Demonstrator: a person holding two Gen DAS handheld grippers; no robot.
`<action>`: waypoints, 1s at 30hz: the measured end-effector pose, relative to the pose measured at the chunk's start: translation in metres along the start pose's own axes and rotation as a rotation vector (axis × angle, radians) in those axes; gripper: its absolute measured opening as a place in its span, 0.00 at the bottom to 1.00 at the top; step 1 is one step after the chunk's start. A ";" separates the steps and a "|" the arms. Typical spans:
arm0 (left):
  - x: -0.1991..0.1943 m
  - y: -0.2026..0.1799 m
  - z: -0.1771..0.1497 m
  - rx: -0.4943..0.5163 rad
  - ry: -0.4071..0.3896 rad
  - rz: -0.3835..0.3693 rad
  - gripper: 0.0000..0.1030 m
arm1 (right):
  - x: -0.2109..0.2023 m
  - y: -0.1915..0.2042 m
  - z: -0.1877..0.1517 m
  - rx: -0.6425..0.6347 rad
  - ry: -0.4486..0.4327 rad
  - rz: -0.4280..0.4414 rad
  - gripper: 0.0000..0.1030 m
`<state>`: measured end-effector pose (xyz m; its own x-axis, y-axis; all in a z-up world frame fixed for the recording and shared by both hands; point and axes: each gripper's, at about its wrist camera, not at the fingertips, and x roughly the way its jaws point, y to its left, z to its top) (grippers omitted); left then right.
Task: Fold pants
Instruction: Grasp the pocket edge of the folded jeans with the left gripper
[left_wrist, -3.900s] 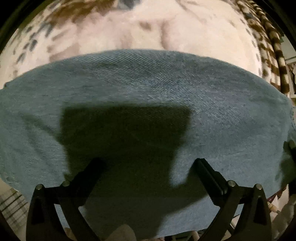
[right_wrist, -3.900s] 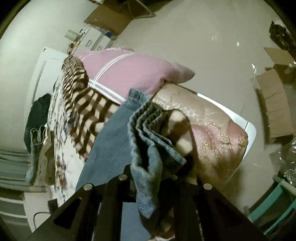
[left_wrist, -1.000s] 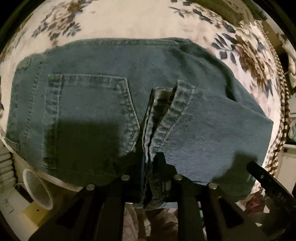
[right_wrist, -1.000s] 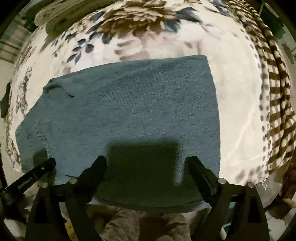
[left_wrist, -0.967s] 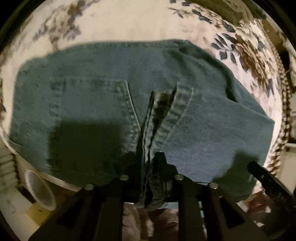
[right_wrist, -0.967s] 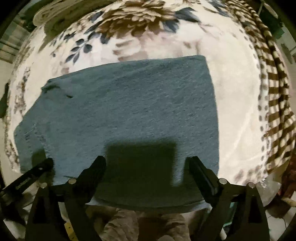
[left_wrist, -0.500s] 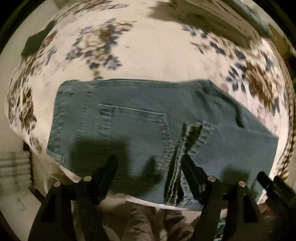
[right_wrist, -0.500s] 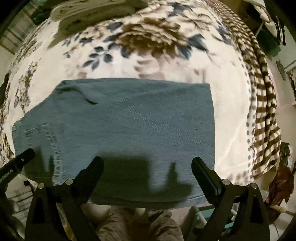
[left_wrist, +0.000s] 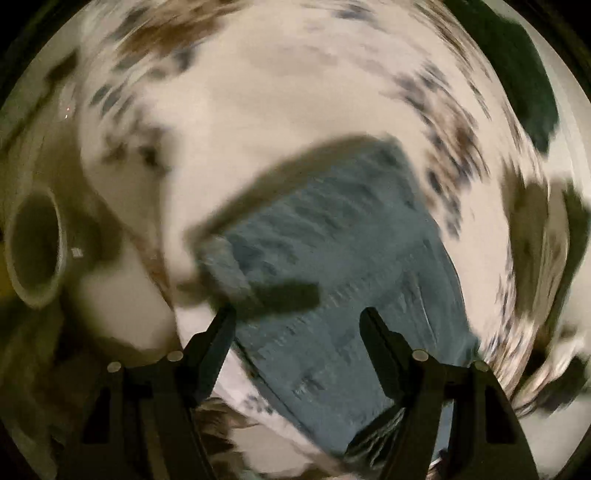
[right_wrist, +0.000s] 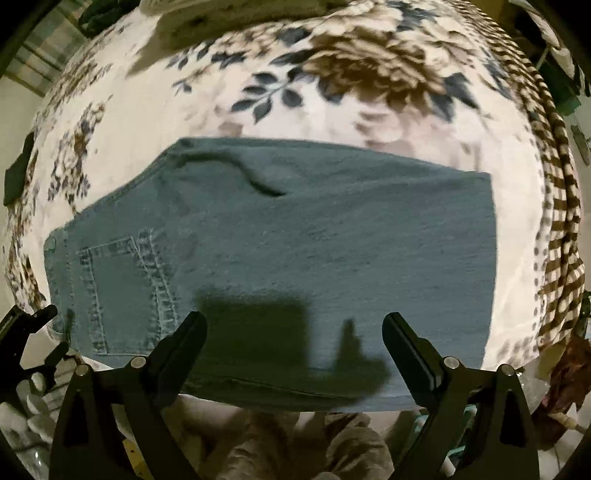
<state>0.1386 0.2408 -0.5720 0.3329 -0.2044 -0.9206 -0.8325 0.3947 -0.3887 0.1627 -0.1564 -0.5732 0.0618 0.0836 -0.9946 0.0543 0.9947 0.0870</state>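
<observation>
- Currently, the folded jeans (right_wrist: 295, 236) are seen flat on the floral bedspread (right_wrist: 332, 74), below both claws.
- Right claw (right_wrist: 293, 328): spread, nothing pinched.
- Left claw (left_wrist: 297, 325): spread, empty, view blurred.

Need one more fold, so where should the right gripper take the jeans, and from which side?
My pick: the jeans at their straight right-hand edge, coming in from the striped blanket side. That edge lies flat and clear on the floral bedspread, opposite the pocket end. The right gripper is open and empty.
</observation>
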 end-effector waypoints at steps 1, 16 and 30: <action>0.005 0.009 0.004 -0.031 0.003 -0.013 0.65 | 0.003 0.004 0.000 -0.006 0.006 -0.001 0.95; 0.019 0.076 -0.010 -0.232 0.006 -0.274 0.43 | 0.043 0.015 -0.006 -0.007 0.077 -0.042 0.95; 0.018 0.049 -0.015 -0.175 -0.073 -0.327 0.20 | 0.051 0.017 -0.010 -0.020 0.080 -0.041 0.95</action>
<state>0.0969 0.2433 -0.6068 0.6189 -0.2275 -0.7518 -0.7379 0.1593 -0.6558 0.1568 -0.1344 -0.6226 -0.0198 0.0469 -0.9987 0.0354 0.9983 0.0462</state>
